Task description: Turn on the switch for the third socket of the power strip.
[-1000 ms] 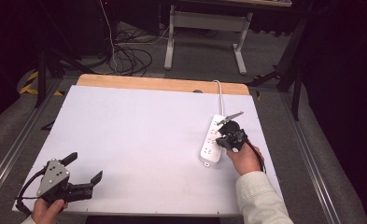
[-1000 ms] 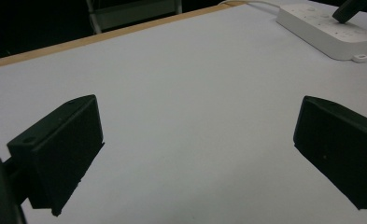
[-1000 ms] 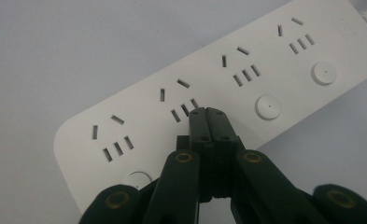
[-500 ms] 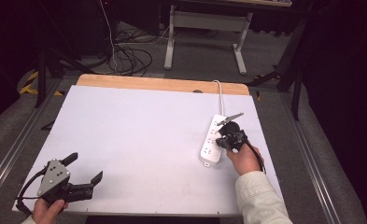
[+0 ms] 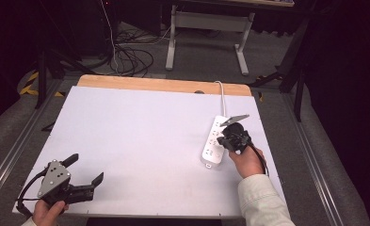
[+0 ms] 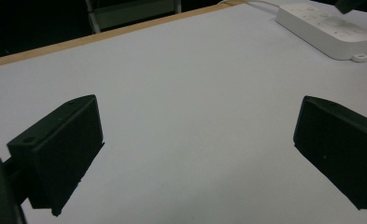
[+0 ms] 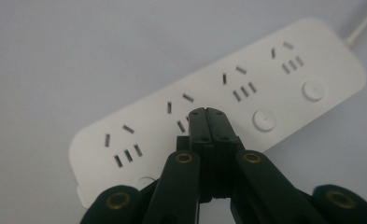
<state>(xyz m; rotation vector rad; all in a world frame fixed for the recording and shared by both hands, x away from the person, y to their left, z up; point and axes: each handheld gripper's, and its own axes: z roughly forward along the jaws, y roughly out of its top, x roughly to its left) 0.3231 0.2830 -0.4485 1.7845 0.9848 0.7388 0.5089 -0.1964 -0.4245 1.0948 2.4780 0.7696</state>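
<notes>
jaws of right gripper together, seemingly touching power strip; left gripper jaws apart.

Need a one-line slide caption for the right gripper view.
Shut right gripper poised over the second socket of a white power strip lying on the table.

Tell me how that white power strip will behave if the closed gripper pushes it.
The power strip looks rigid and lies flat, so it should slide rather than tip. Its smooth casing on the smooth table probably slips easily. Its cord may make it pivot.
</notes>
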